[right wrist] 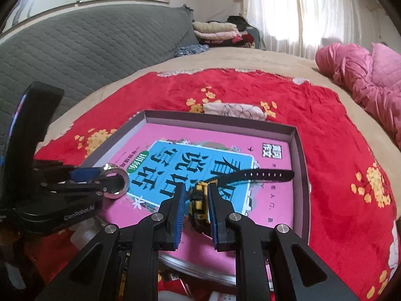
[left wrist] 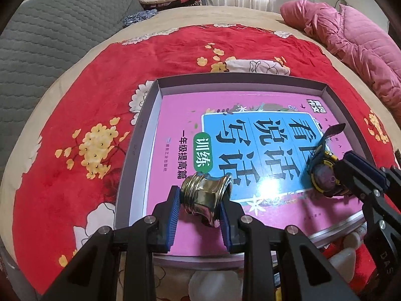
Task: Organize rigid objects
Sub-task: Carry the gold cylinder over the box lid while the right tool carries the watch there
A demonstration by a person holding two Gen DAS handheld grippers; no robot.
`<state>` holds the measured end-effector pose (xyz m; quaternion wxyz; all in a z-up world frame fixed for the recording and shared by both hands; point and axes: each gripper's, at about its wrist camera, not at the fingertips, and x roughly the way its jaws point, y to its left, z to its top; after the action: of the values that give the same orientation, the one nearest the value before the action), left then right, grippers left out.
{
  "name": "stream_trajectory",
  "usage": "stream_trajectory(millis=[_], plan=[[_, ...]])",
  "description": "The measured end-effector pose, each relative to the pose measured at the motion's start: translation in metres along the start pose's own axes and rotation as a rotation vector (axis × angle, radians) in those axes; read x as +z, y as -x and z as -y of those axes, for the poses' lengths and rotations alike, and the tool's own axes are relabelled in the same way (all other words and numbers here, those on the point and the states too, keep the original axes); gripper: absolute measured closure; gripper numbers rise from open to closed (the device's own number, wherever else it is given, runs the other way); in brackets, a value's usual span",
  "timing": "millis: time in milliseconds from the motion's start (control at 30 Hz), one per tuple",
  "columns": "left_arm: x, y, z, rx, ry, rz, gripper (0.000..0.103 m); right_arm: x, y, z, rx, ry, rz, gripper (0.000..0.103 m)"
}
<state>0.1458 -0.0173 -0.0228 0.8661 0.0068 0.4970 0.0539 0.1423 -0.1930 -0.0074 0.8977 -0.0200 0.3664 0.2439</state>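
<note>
While our left gripper pinched the metal fitting and right gripper clamped the watch mid-frame over the book in the box, we judged lowering both gently before releasing best.

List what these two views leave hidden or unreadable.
- Watch face: right view, hidden between the right tongs; left view, blurred.
- White bottles: left view, cut off behind the box and tongs.
- Metal ring underside: left view, hidden by the left tongs.
</note>
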Motion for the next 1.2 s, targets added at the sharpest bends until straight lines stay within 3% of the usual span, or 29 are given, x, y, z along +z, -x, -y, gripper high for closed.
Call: stream_trajectory(millis=[433, 867, 967, 1200], plan=[[0.0, -0.002, -0.003, 0.075, -0.015, 0.005, 0.074, 0.0, 0.003, 0.017, 0.03, -0.087, 0.001, 0.085], [-0.013, 0.007, -0.021, 0.184, 0.11, -0.081, 0.074, 0.002, 0.008, 0.024, 0.011, -0.116, 0.008, 0.083], [-0.016, 0.01, -0.024, 0.178, 0.141, -0.094, 0.074, 0.001, 0.009, 0.026, 0.011, -0.125, 0.008, 0.082], [-0.018, 0.012, -0.017, 0.21, 0.104, -0.086, 0.074, 0.002, 0.011, 0.028, -0.002, -0.136, 0.019, 0.079]])
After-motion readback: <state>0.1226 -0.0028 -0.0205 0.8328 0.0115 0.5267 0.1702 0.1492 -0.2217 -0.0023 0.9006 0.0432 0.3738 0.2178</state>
